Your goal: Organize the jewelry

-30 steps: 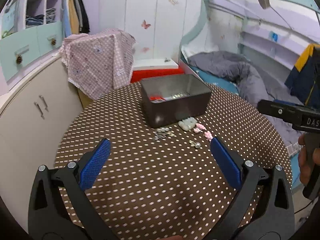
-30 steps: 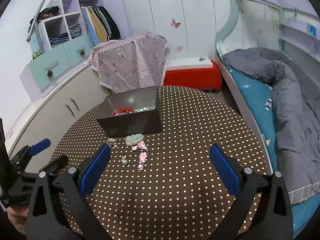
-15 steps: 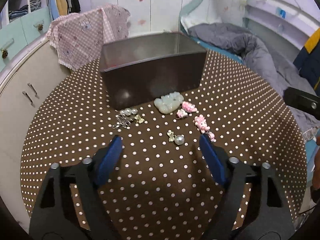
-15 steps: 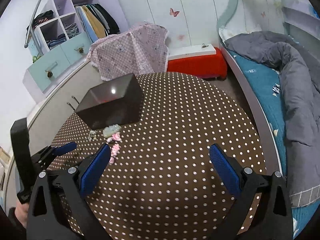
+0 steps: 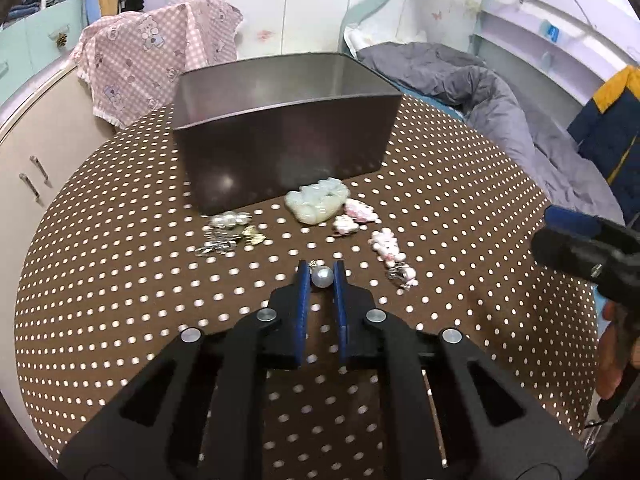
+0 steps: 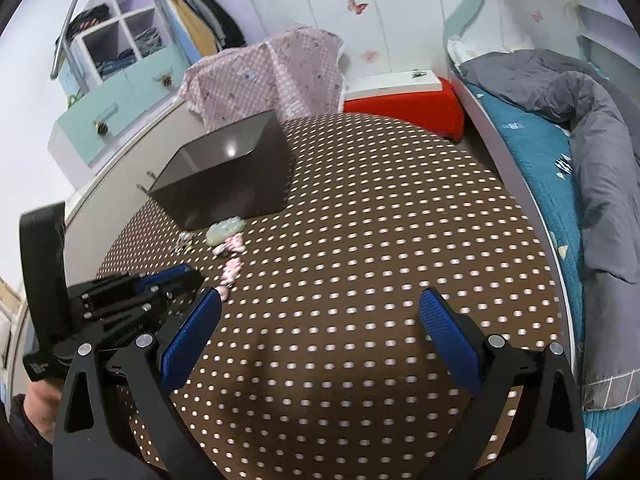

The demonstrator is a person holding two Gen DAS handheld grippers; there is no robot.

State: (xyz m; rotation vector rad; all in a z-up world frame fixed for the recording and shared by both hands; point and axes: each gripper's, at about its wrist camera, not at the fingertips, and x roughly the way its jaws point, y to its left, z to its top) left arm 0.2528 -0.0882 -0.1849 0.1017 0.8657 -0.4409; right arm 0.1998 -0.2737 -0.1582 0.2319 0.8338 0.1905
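Left wrist view: left gripper just finished closing, blue pads pinched on pearl earring, down on polka-dot tablecloth. Ahead, jade pendant touching dark metal box; silver pieces left, pink charms right, close by. Bare cloth wide on both sides, out to round table edge.

Right wrist view: right gripper spread wide, nothing between pads, over bare cloth. Plenty of clear cloth ahead and rightward; bed just past table rim.
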